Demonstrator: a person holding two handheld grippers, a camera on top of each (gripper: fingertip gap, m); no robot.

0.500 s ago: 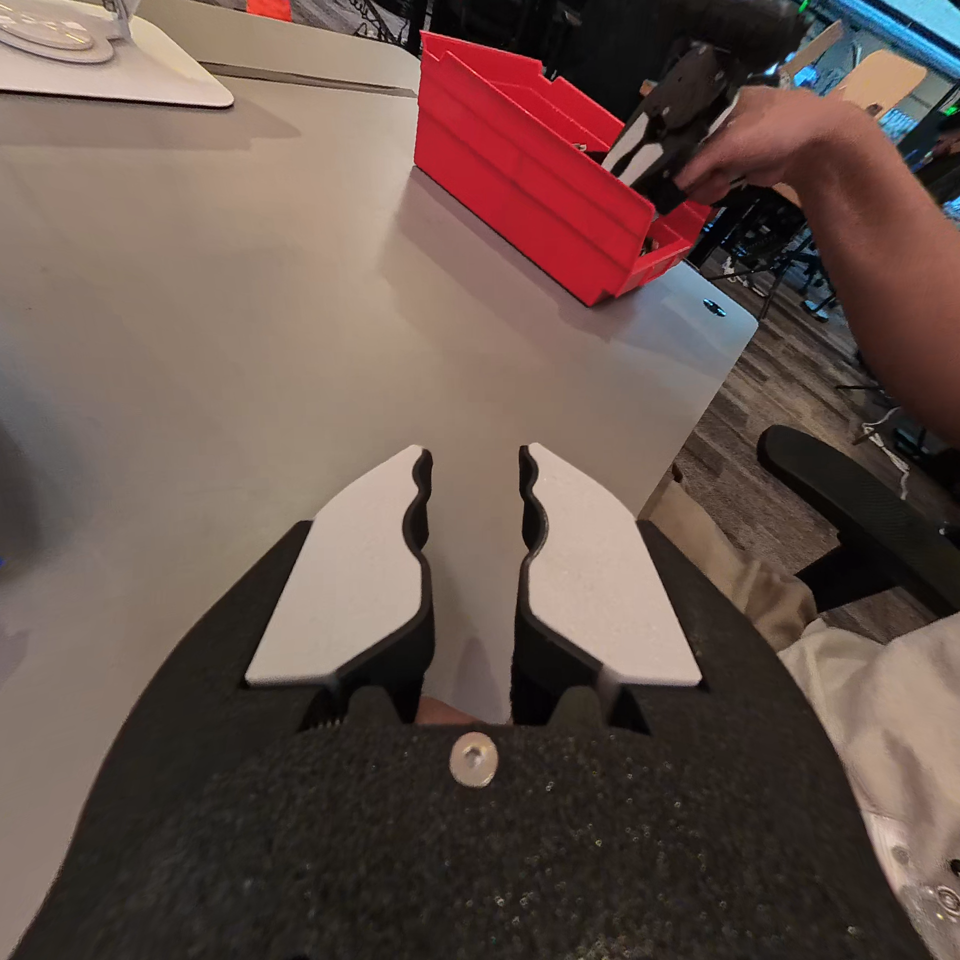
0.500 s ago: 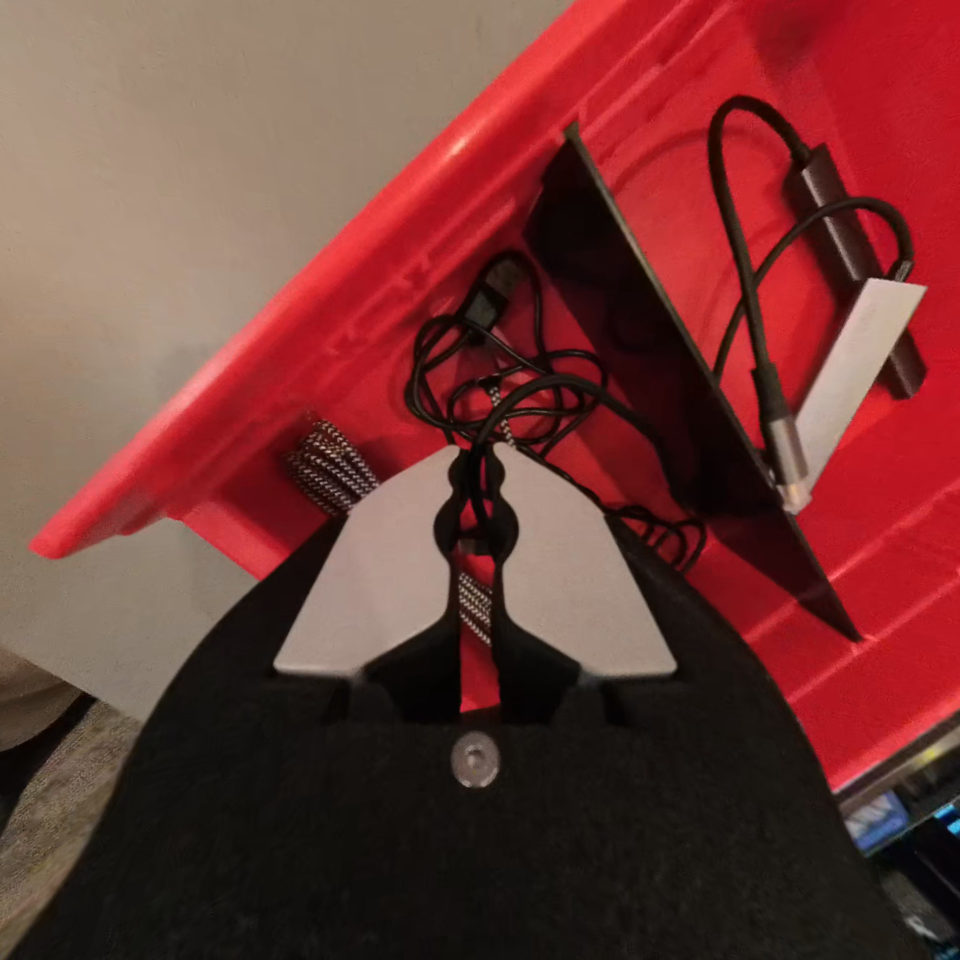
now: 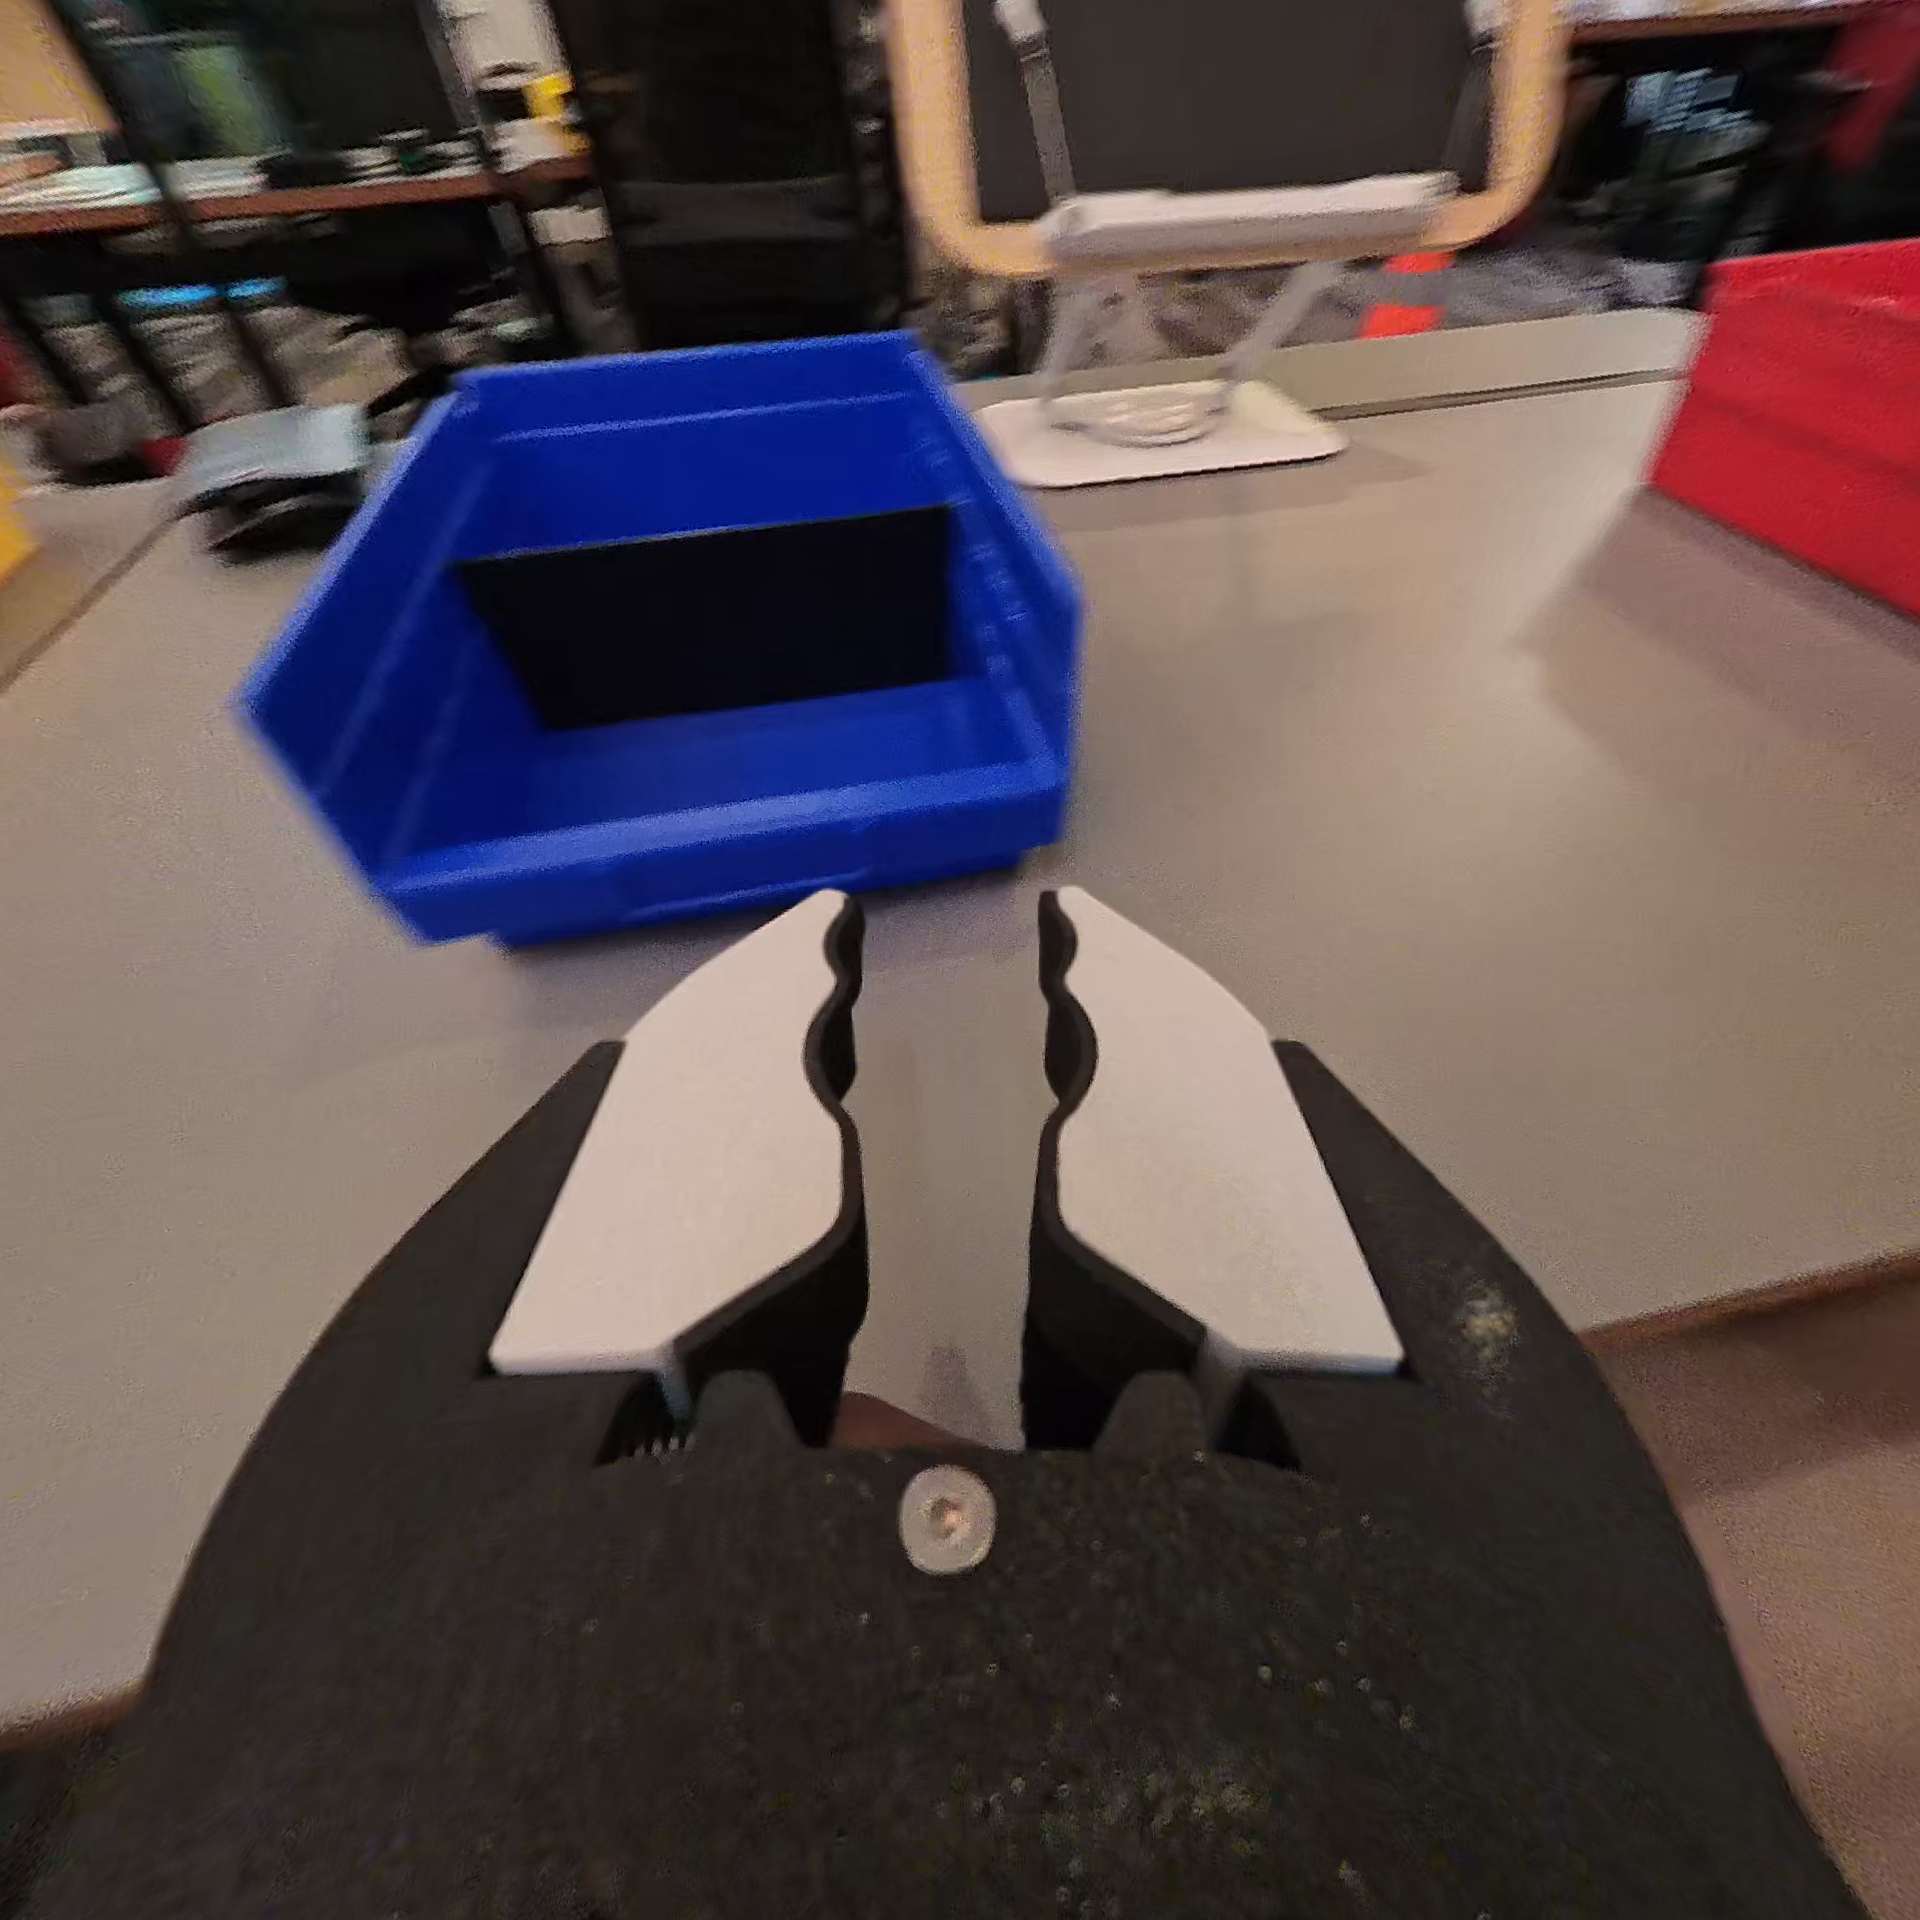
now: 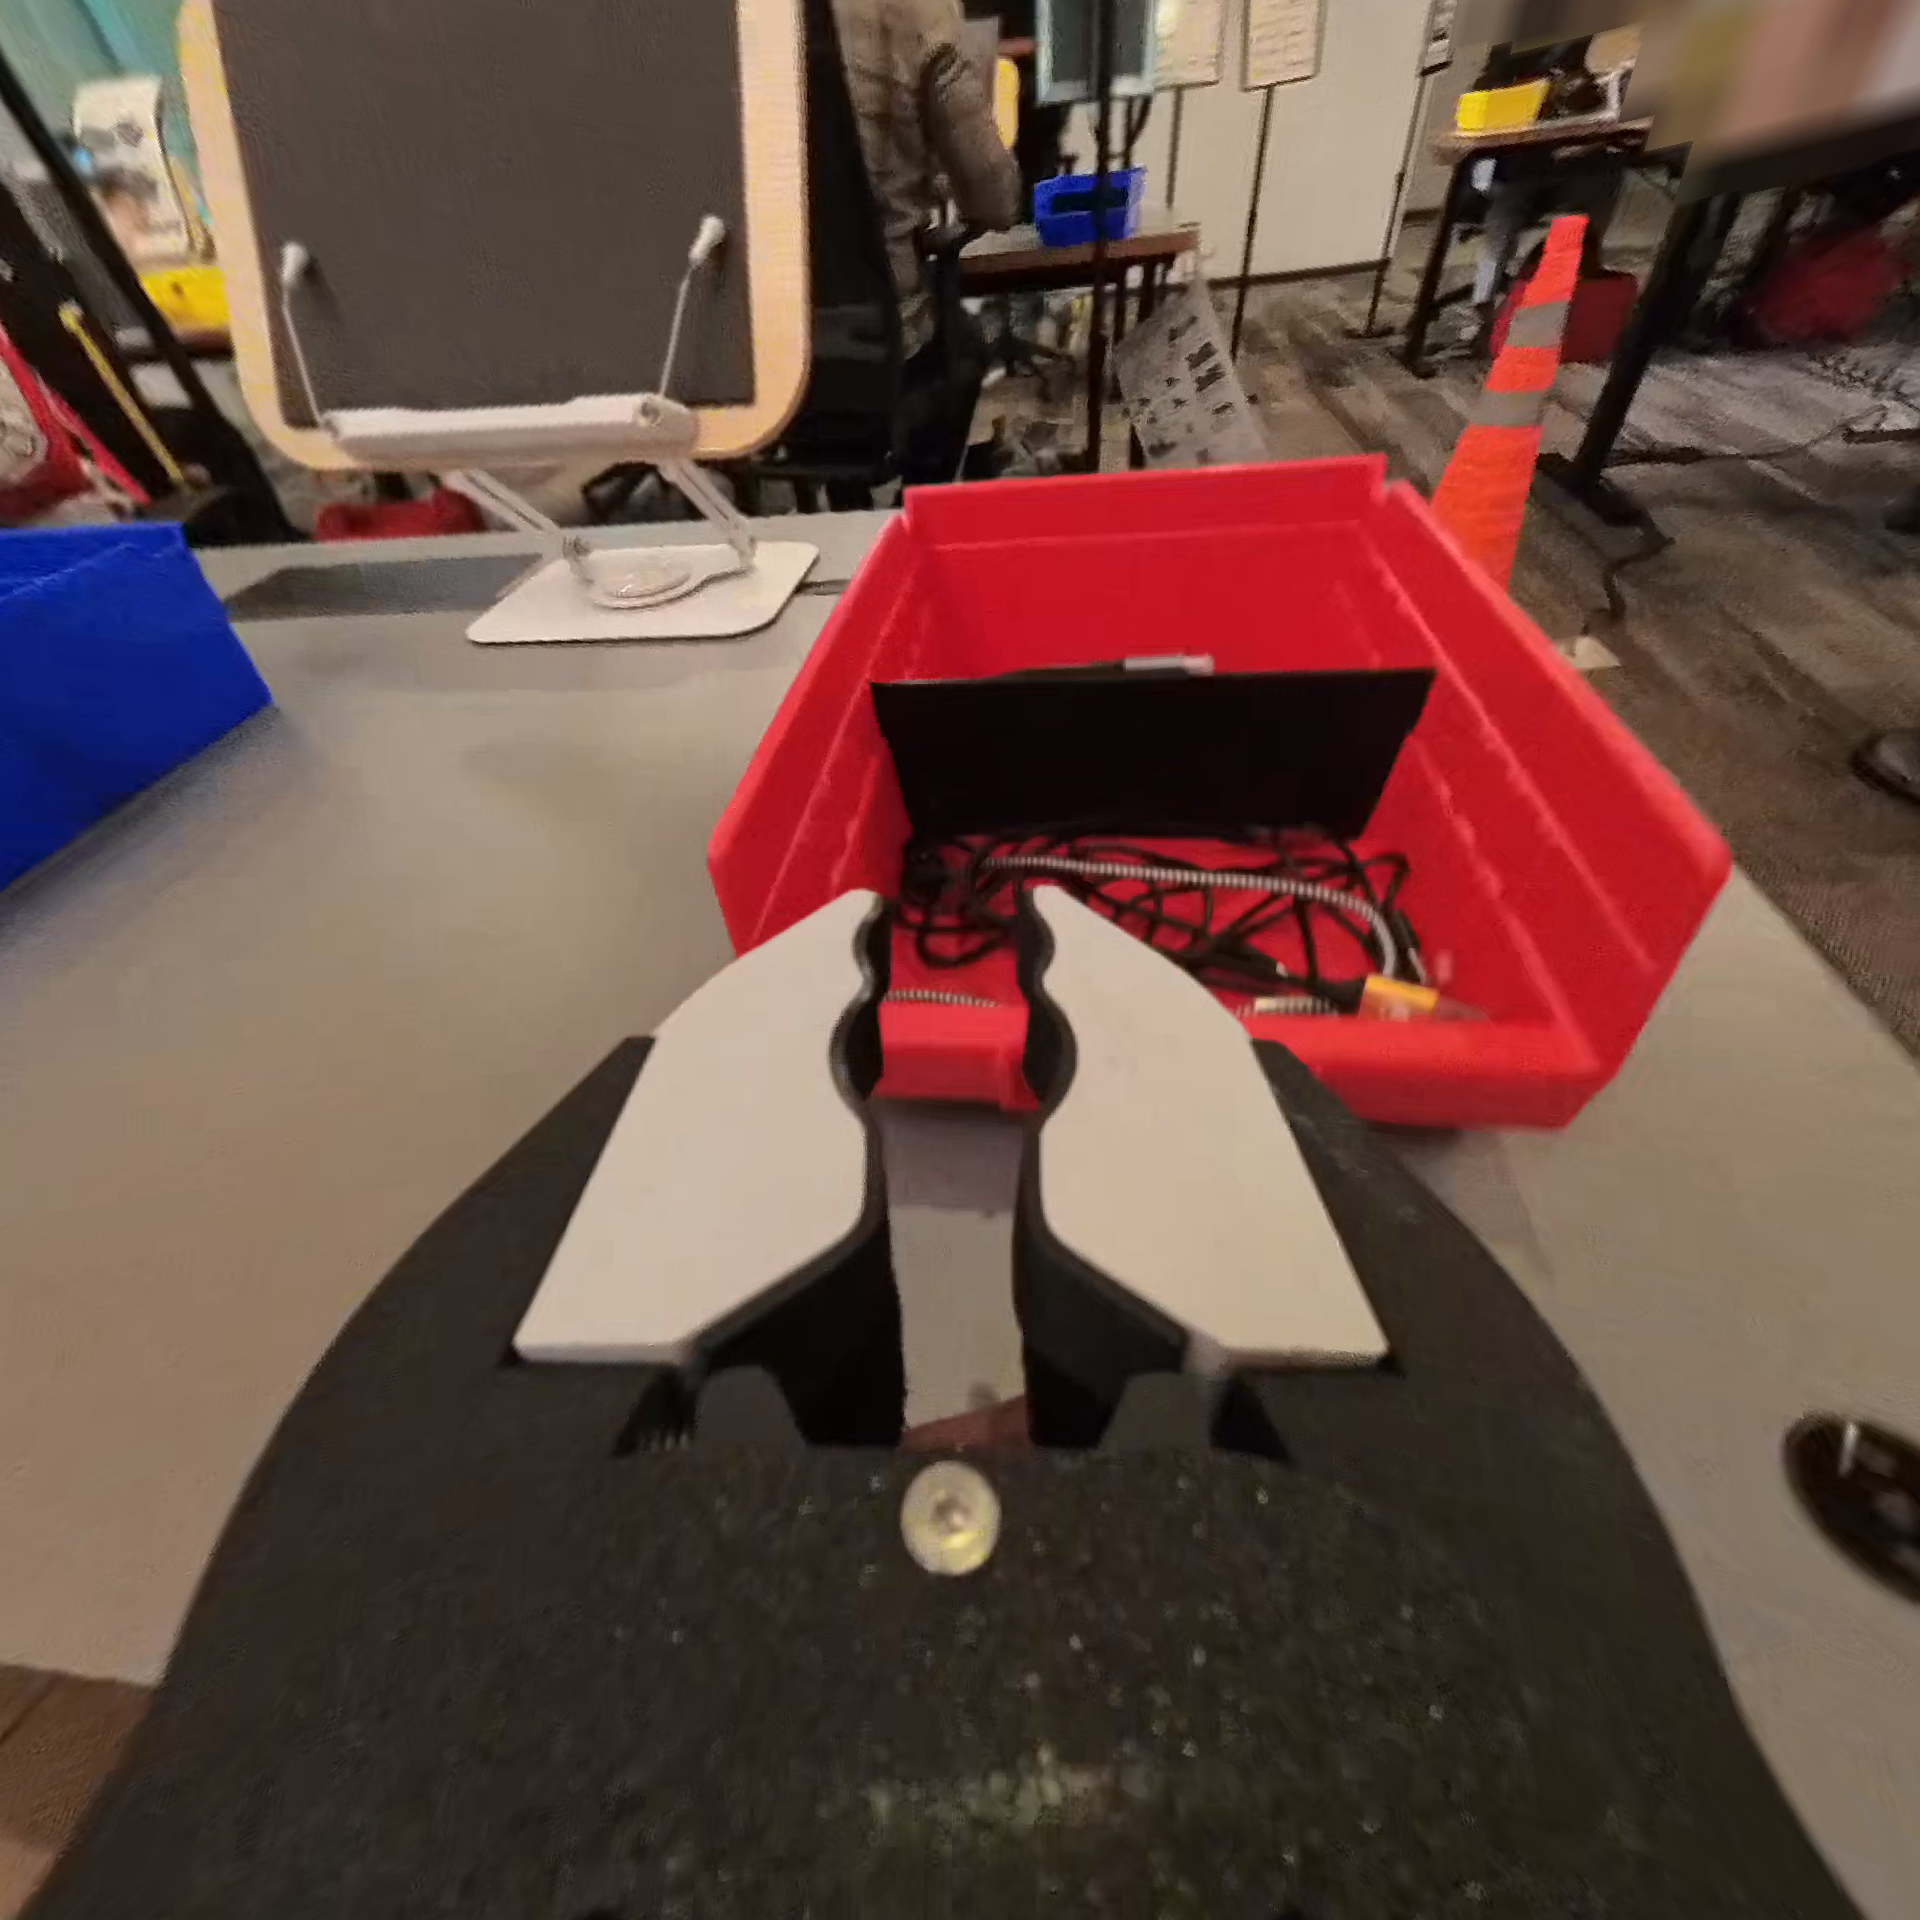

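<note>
Grippers are now both standing clear and empty, a change from half a second ago.

Left wrist view: the left gripper (image 3: 951, 914) is hovering low over the grey table top (image 3: 1455, 831), jaws parted by a moderate gap with nothing between them. It is now facing the blue plastic bin (image 3: 727, 831) at centre left, where before it was facing the red bin. The blue bin is showing only a black divider panel (image 3: 707, 613). The view is blurring, which suggests the gripper is swinging.

Right wrist view: the right gripper (image 4: 951, 904), earlier down inside the red plastic bin (image 4: 1455, 1070) and nearly closed around a black cable, is now sitting outside it, just before the front lip. Its jaws are parted and gripping nothing. The tangle of black and braided cables (image 4: 1143, 894) is lying in the front compartment, centre right of frame, before the black divider (image 4: 1143, 748).
</note>
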